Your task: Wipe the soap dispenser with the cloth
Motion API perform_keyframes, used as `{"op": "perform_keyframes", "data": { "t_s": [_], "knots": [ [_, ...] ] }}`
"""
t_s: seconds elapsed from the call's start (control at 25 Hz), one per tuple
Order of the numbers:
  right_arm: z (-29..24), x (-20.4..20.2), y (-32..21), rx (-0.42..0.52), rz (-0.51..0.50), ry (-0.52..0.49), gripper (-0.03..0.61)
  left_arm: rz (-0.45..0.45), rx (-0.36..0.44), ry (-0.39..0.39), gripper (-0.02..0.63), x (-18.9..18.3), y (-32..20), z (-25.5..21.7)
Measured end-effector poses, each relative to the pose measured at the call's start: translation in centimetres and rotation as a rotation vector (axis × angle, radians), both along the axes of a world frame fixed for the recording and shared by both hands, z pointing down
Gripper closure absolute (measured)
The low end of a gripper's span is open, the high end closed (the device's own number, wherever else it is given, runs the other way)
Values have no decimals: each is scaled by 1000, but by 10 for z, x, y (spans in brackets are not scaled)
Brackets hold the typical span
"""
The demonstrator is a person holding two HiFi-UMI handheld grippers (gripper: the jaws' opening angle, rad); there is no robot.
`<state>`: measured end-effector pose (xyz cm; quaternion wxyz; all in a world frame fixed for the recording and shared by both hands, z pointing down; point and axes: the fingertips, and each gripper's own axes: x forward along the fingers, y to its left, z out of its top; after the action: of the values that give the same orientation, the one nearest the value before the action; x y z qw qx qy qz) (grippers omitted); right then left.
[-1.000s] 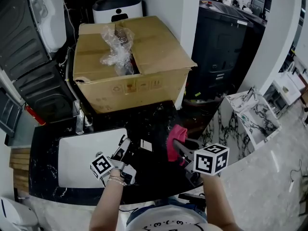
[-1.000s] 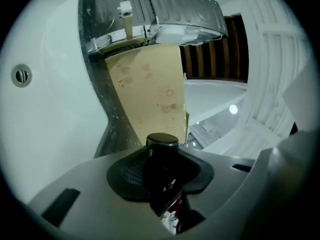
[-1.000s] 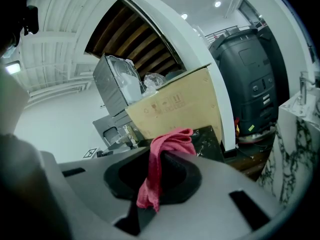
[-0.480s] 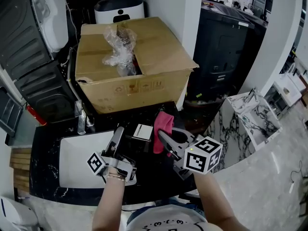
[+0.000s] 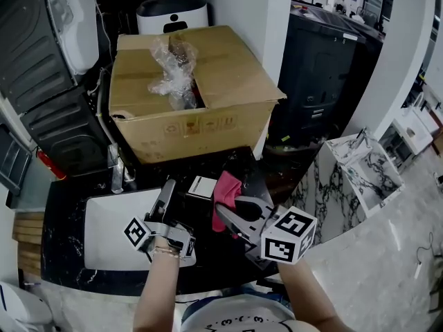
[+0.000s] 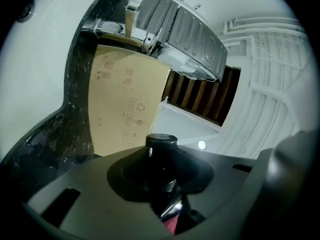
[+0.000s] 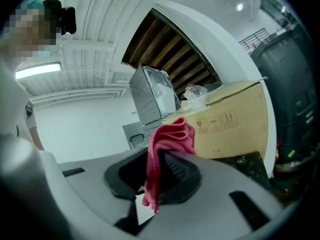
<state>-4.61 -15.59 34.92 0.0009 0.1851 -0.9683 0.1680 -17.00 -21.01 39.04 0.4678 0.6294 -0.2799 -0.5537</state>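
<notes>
One soap dispenser (image 5: 202, 187), dark with a white label, held above the black marbled counter (image 5: 66, 199). In the left gripper view its black pump head (image 6: 161, 143) stands up between the jaws, with a shiny neck below it. The left gripper (image 5: 177, 198) is clamped on this dispenser and tilted upward.

One cloth (image 5: 225, 189), pink and crumpled, just to the right of the dispenser's label; whether they touch cannot be told. The right gripper (image 5: 224, 210) has its jaws closed on the cloth, which bunches above them and hangs down between them in the right gripper view (image 7: 167, 144).

One white sink (image 5: 111, 220), set in the counter under the left gripper, with a tap (image 5: 114, 173) at its far edge.

One cardboard box (image 5: 208, 88), open, standing behind the counter, with clear plastic wrap (image 5: 168, 68) in it.

One white rounded appliance (image 5: 169, 12) behind the box.
</notes>
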Motion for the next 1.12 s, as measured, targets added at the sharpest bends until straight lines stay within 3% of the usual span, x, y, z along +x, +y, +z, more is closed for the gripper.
{"op": "perform_keyframes", "data": {
  "t_s": [0.16,0.28,0.48,0.6,0.8,0.96,1.12],
  "knots": [
    [0,-1,2,2,-23,6,526,-8,17,21,492,-2,1,-7],
    [17,-7,16,-13,-90,77,526,-20,36,62,492,-6,1,-14],
    [42,-12,21,-72,-101,111,526,-19,48,48,491,-10,4,-18],
    [42,-5,14,-64,-51,120,526,-17,56,67,491,-12,7,-19],
    [-3,19,-26,9,130,-42,526,23,93,87,491,-3,12,-27],
    [-26,13,-41,70,115,-61,526,36,102,105,491,4,13,-30],
    [-8,5,-39,42,63,8,526,21,98,114,491,-1,13,-31]
  ]
}}
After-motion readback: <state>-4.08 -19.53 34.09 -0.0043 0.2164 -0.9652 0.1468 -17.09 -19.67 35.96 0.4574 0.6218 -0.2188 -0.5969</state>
